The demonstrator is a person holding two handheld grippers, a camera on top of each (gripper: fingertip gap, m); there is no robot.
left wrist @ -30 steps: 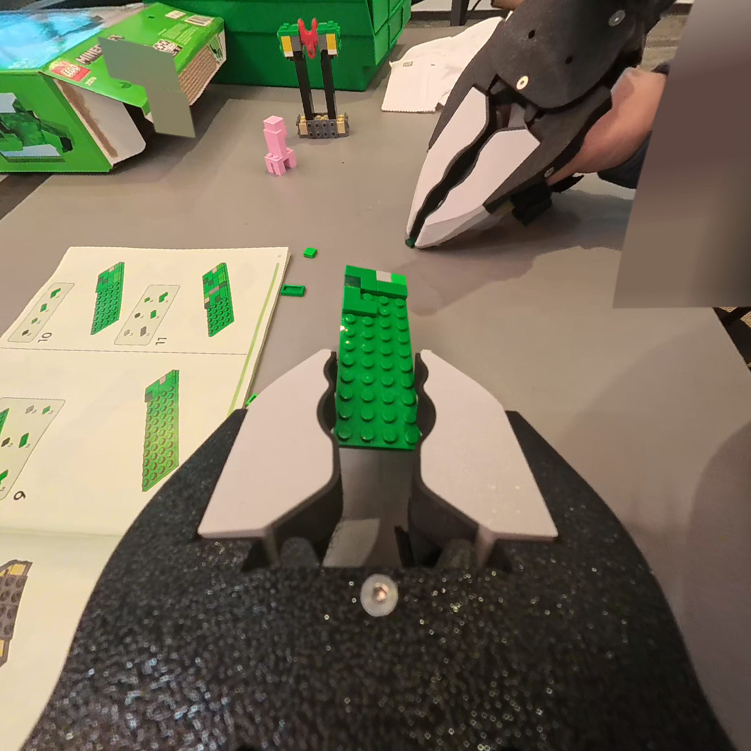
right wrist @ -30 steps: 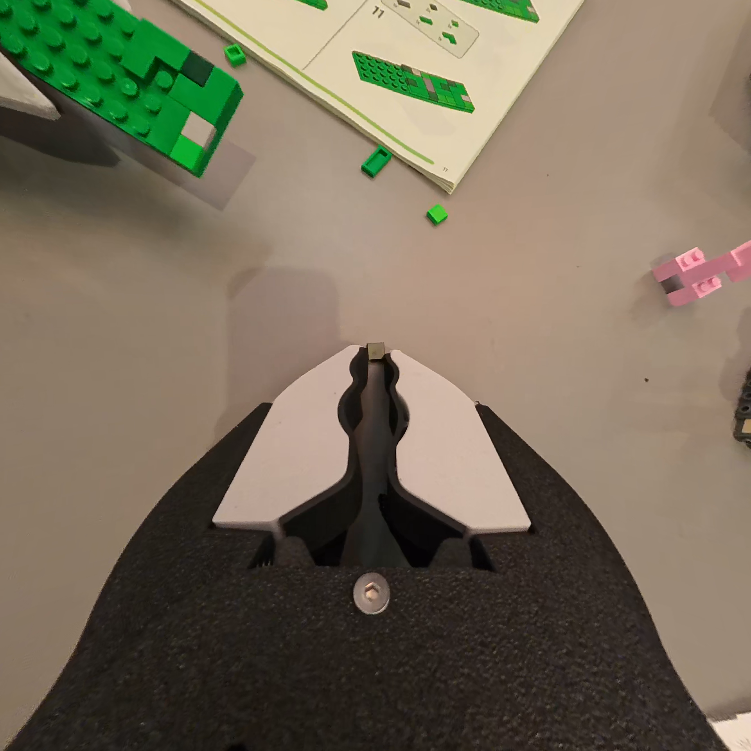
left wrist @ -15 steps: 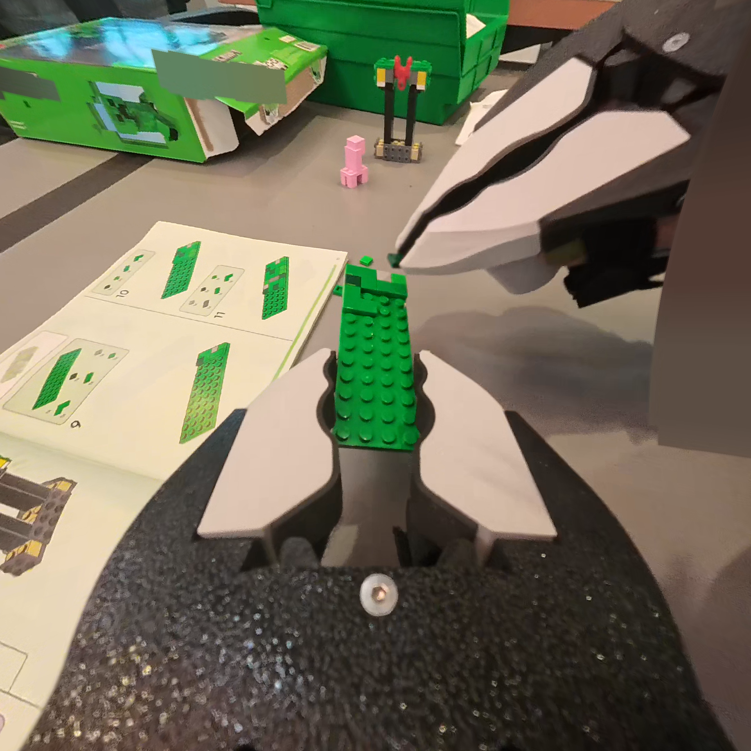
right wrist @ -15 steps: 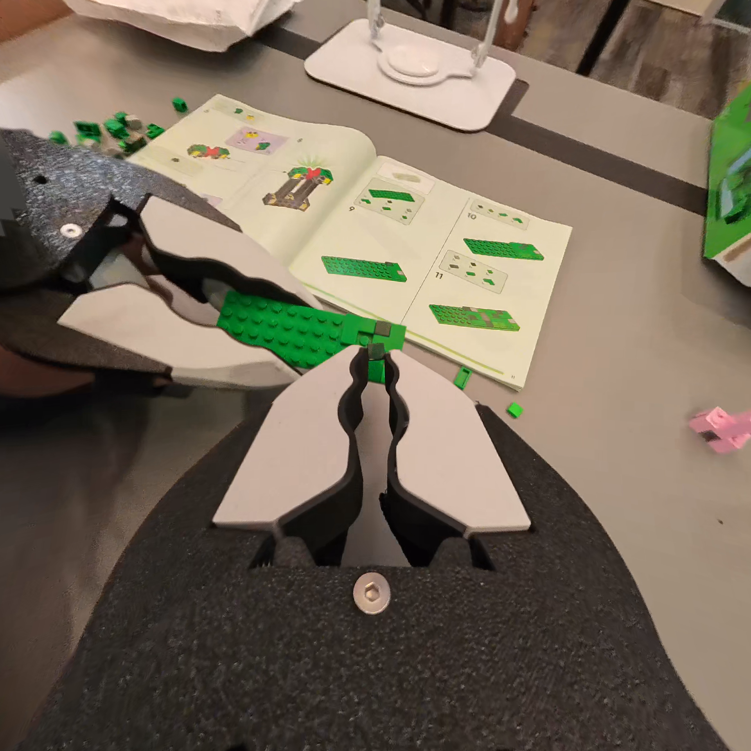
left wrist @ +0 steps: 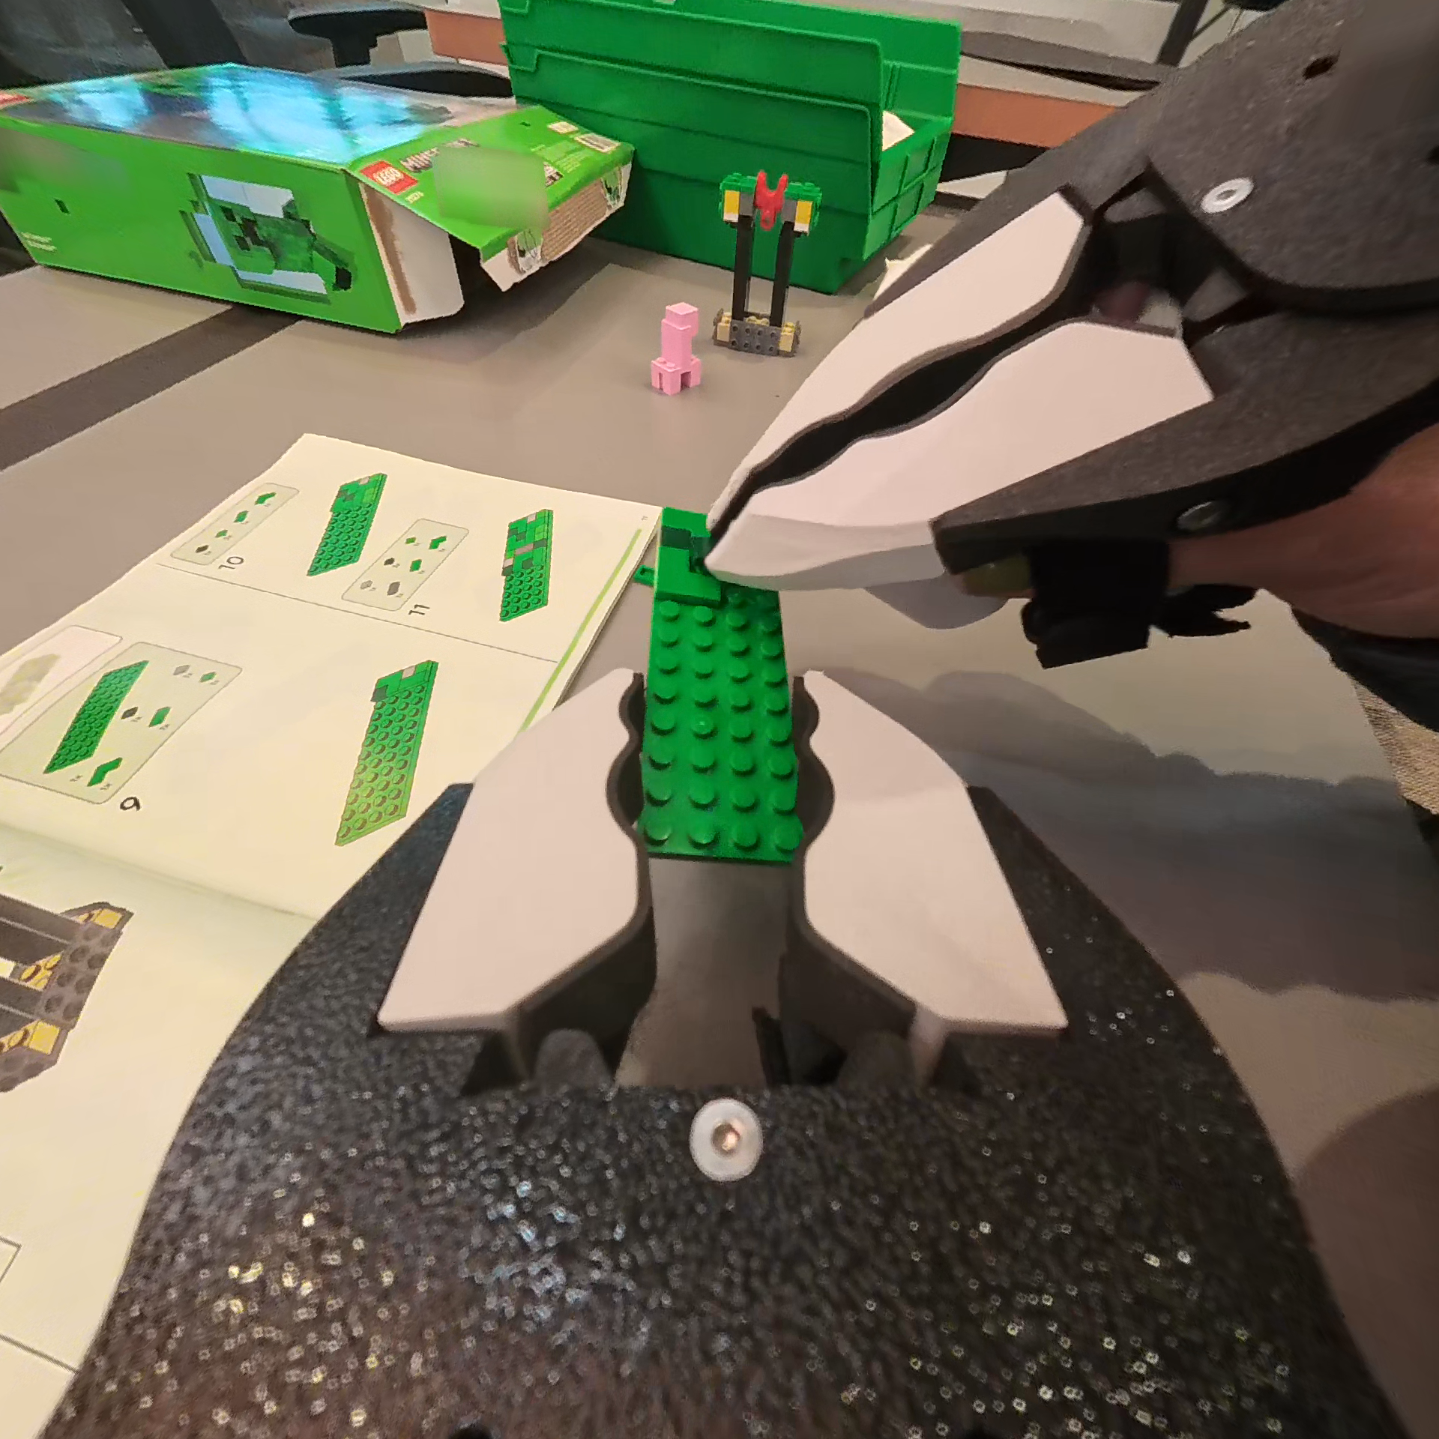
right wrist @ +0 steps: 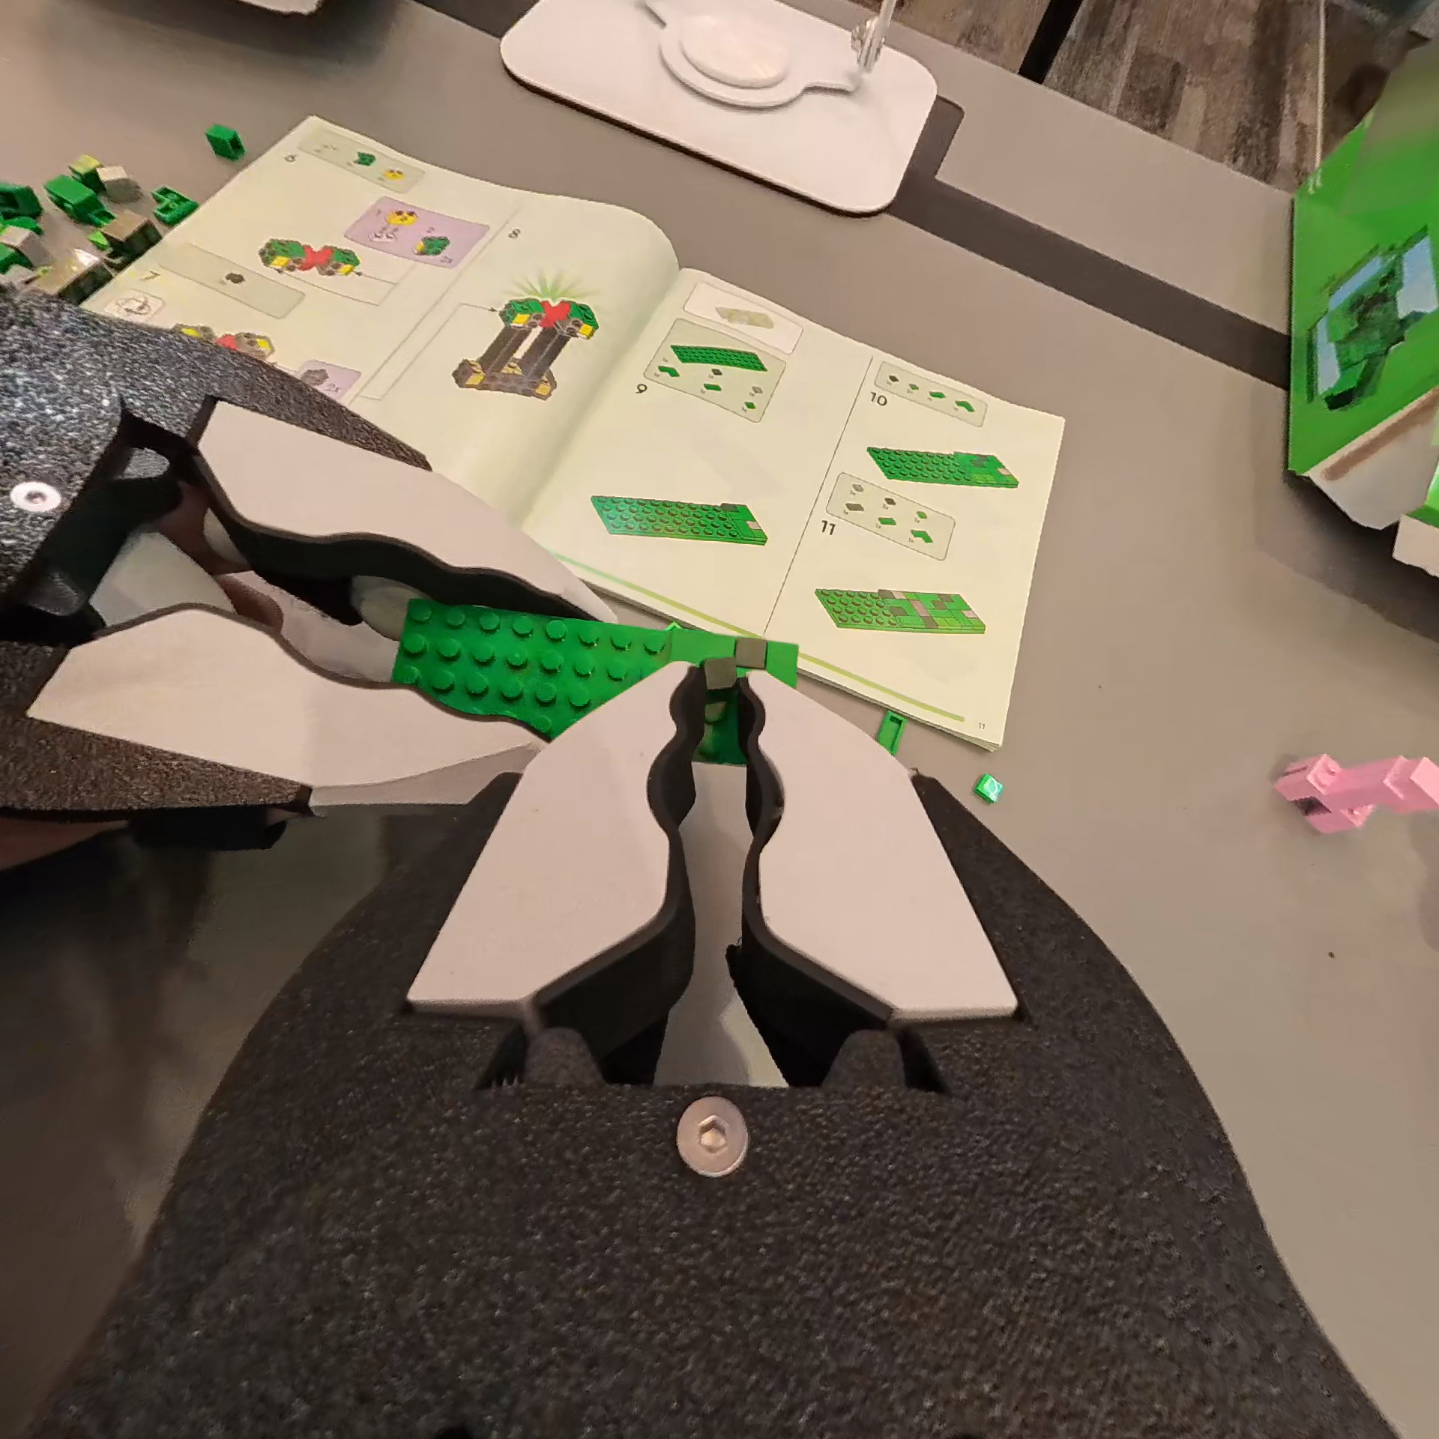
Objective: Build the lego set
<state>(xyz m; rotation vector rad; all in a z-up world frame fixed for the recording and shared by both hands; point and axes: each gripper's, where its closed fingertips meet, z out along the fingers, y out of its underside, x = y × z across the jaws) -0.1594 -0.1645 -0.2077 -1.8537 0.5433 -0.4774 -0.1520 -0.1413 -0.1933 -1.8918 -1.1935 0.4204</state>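
Note:
My left gripper (left wrist: pixel 720 689) is shut on the near end of a long green studded plate (left wrist: pixel 720 747) and holds it pointing away from me. The plate's far end carries a few flat green tiles and a grey tile (right wrist: pixel 751 652). My right gripper (right wrist: pixel 716 679) is shut on a small dark grey tile (right wrist: pixel 718 671) and holds it down at that far end, beside the grey tile. In the left wrist view the right gripper (left wrist: pixel 712 545) comes in from the right, its tips on the plate's far end. The left gripper (right wrist: pixel 576 681) shows at the left in the right wrist view.
An open instruction booklet (left wrist: pixel 311 623) lies left of the plate. Behind it are a green box (left wrist: pixel 233 195), a green bin (left wrist: pixel 740 101), a pink figure (left wrist: pixel 676 346) and a black pillar build (left wrist: pixel 767 265). Loose bricks (right wrist: pixel 70 210), two small green pieces (right wrist: pixel 987 786) and a white stand base (right wrist: pixel 724 101) show in the right wrist view. Left and right tips are no more than a few centimetres apart. From either gripper's tips it is about 25 centimeters to the pink figure (left wrist: pixel 676 346). It turns up in the right wrist view (right wrist: pixel 1352 781) as well.
My right gripper has lifted off the table with the small tile and moved left onto the plate's far end. My left gripper kept its hold and turned toward the booklet.

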